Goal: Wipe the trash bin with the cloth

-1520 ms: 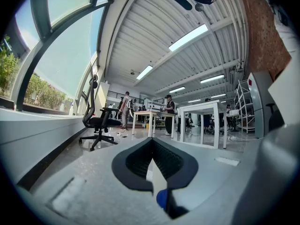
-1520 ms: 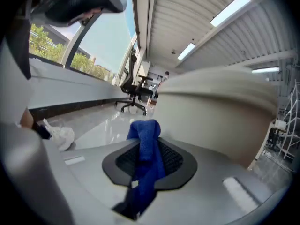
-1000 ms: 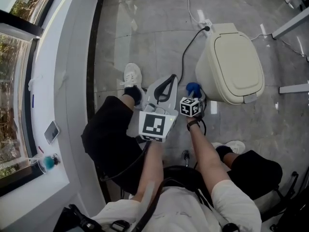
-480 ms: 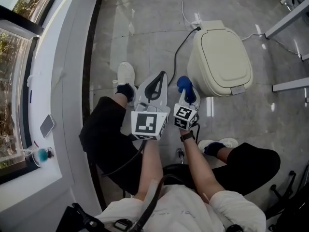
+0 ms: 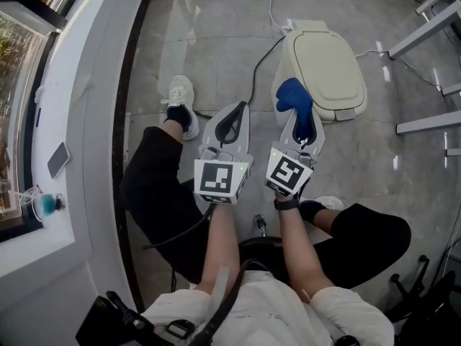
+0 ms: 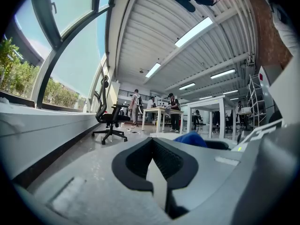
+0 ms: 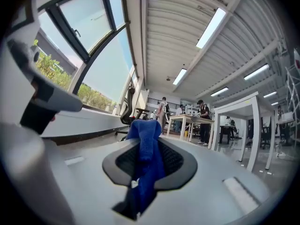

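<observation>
So here's the setup: the person is sitting down with both grippers held out over a grey tiled floor (image 5: 209, 42). The right gripper (image 5: 303, 121) has its fingers clamped on the blue cloth (image 5: 294, 96). In the right gripper view you can see the cloth (image 7: 146, 142) pinched right in the middle of that gripper (image 7: 147, 170), with a bunched end sticking up past the fingers and a bit hanging out the back. From the head view the cloth sits right at the near left edge of the cream trash bin (image 5: 328, 60), overlapping its rim. Honestly I can't tell if it's actually touching the bin or just above it. The bin's lid is down and it stands on the floor just ahead of the right gripper. The left gripper (image 5: 234, 117) sits beside the right one, off to the bin's left, with nothing in it. In its own view the fingers (image 6: 140, 161) are closed together with no gap. A black cable (image 5: 263, 71) snakes across the floor past the bin's left side. There's also a white shoe (image 5: 178, 96) left of the left gripper, and a phone (image 5: 57, 159) lying on the window sill (image 5: 86, 121).
</observation>
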The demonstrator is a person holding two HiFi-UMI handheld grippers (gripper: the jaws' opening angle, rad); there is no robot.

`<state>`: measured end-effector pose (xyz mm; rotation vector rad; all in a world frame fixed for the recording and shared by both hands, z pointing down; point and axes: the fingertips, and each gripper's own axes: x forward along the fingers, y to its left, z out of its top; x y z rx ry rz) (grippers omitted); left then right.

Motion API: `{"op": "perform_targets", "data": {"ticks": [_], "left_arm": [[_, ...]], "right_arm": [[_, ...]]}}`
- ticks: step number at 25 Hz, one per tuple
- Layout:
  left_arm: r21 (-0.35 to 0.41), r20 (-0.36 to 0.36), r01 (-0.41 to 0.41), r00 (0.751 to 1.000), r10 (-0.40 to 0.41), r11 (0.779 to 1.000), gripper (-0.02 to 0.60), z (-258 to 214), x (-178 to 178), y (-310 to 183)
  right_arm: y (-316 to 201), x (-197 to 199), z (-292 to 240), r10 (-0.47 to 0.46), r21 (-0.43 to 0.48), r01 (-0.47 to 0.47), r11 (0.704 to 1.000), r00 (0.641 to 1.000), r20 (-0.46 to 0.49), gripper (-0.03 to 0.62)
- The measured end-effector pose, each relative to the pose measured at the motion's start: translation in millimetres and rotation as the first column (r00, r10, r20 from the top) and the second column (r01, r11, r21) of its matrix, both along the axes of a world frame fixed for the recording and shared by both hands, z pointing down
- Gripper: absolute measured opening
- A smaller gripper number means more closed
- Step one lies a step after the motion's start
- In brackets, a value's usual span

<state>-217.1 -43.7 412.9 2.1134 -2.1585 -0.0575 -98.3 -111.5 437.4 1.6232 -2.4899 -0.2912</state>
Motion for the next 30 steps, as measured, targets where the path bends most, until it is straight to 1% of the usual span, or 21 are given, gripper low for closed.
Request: {"op": "perform_targets", "data": {"ticks": [1, 3, 5, 7, 9, 12, 14, 18, 19, 20, 22, 24, 26, 27, 30], "left_arm": [[0.001, 0.002, 0.004, 1.000, -0.004, 1.000, -0.004, 1, 1, 2], [-0.002, 0.002, 0.009, 1.000, -0.009, 1.000, -0.003, 3, 5, 7], [-0.012, 0.001, 0.010, 1.000, -0.010, 1.000, -0.005, 5, 8, 11], [-0.023, 0.001, 0.014, 1.000, -0.014, 1.000, -0.005, 8, 8, 13], [-0.027, 0.009, 0.024, 1.000, -0.024, 0.999, -0.005, 14, 6, 16], [-0.042, 0.013, 0.037, 0.999, -0.037, 0.998, -0.004, 23, 3, 20], [-0.053, 0.016, 0.046, 0.999, -0.045, 0.998, -0.003, 27, 0, 22], [-0.066, 0.018, 0.059, 0.998, -0.058, 0.996, -0.004, 28, 1, 25], [-0.065, 0.021, 0.062, 0.998, -0.061, 0.996, -0.005, 28, 3, 27], [-0.063, 0.024, 0.065, 0.998, -0.064, 0.996, -0.004, 27, 4, 28], [-0.058, 0.027, 0.069, 0.997, -0.068, 0.996, -0.004, 23, 8, 33], [-0.048, 0.030, 0.070, 0.997, -0.068, 0.996, -0.005, 16, 15, 38], [-0.035, 0.026, 0.067, 0.997, -0.066, 0.997, -0.005, 7, 22, 44], [-0.028, 0.021, 0.064, 0.998, -0.064, 0.998, -0.005, 2, 26, 47], [0.006, 0.017, 0.063, 0.998, -0.063, 0.998, -0.004, -16, 35, 54]], "right_arm": [[0, -2, 14, -0.008, -0.011, 0.008, 1.000, 1.000, -0.028, 0.065], [3, -7, 57, -0.030, -0.060, 0.025, 0.998, 0.995, -0.091, 0.064], [4, -9, 109, -0.043, -0.132, 0.023, 0.991, 0.987, -0.154, 0.064], [0, -8, 164, -0.053, -0.217, 0.008, 0.976, 0.977, -0.205, 0.064], [-6, -1, 226, -0.063, -0.319, -0.018, 0.948, 0.968, -0.243, 0.064], [-10, 13, 311, -0.105, -0.448, -0.053, 0.892, 0.942, -0.319, 0.063], [-9, 15, 343, -0.151, -0.482, -0.052, 0.875, 0.915, -0.374, 0.063], [-8, 15, 378, -0.244, -0.507, -0.020, 0.862, 0.860, -0.447, 0.063], [-8, 17, 382, -0.255, -0.517, -0.017, 0.856, 0.856, -0.450, 0.063], [-7, 18, 381, -0.255, -0.526, -0.017, 0.850, 0.860, -0.441, 0.063], [-3, 20, 366, -0.236, -0.536, -0.011, 0.844, 0.890, -0.390, 0.063], [4, 21, 332, -0.205, -0.524, 0.016, 0.852, 0.930, -0.305, 0.064], [16, 23, 280, -0.177, -0.470, 0.060, 0.881, 0.962, -0.209, 0.064], [23, 23, 251, -0.172, -0.431, 0.086, 0.898, 0.971, -0.166, 0.064], [42, 21, 154, -0.180, -0.279, 0.167, 0.946, 0.983, -0.023, 0.064]]}}
